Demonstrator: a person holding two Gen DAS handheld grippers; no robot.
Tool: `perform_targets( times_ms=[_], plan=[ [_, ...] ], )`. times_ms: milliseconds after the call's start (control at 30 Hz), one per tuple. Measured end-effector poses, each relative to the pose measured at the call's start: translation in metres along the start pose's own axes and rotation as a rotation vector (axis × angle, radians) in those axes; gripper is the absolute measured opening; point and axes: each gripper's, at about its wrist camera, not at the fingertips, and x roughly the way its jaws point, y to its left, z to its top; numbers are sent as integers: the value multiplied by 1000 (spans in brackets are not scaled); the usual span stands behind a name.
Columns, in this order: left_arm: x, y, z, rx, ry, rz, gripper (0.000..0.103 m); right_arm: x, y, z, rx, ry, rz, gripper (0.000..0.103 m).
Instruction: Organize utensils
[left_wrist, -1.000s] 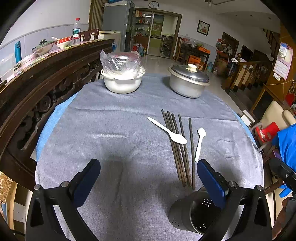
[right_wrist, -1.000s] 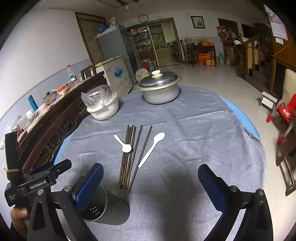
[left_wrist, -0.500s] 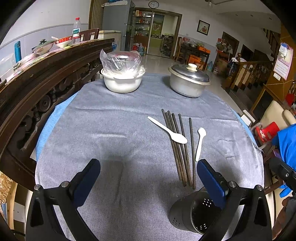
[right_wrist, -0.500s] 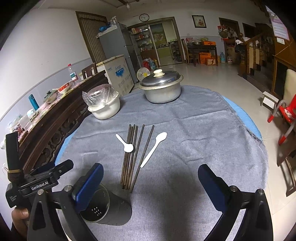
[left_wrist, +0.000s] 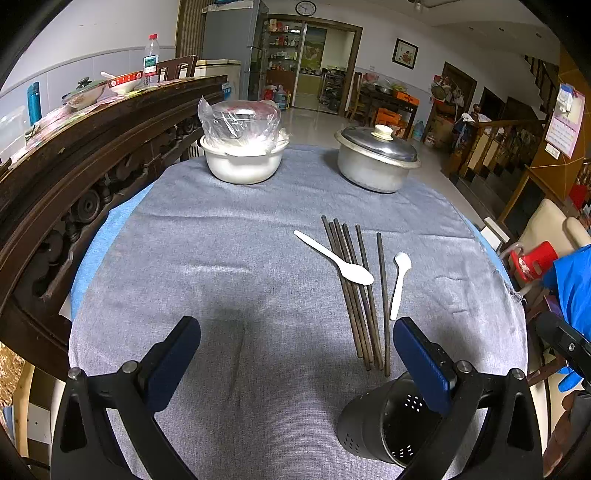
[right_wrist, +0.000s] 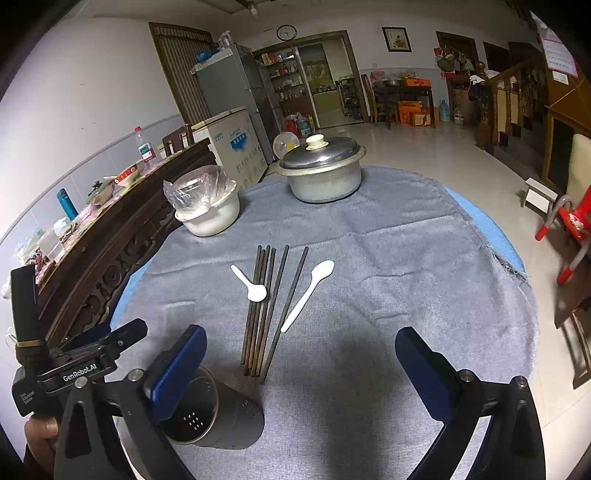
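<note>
right gripper (right_wrist: 300, 363) nearer the chopsticks (right_wrist: 266, 306) than before, jaws wide

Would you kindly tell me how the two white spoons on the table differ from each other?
The left spoon lies across the chopsticks, its bowl resting on them; the right spoon lies flat on the grey cloth beside them. The left spoon's bowl points toward the utensil holder; the right spoon's bowl points away, toward the metal pot. Both are plain white and ungrasped.
</note>
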Motion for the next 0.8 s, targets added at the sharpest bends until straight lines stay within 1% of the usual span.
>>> perform_targets(
  times_ms=[233, 400, 567, 667, 800],
  plan=[
    [-1, 1, 0, -1, 2, 0, 103, 1, -1, 0, 2, 3, -1, 103],
    [0, 4, -1, -8, 6, -3, 103, 5, -7, -1, 27, 23, 8, 103],
    [2, 17, 0, -55, 20, -7, 103, 9, -19, 1, 66, 41, 19, 103],
    [10, 29, 1, -93, 44, 5, 103, 21, -34, 5, 116, 76, 35, 103],
    [26, 48, -2, -149, 97, 29, 103, 46, -55, 11, 206, 165, 107, 102]
  ],
)
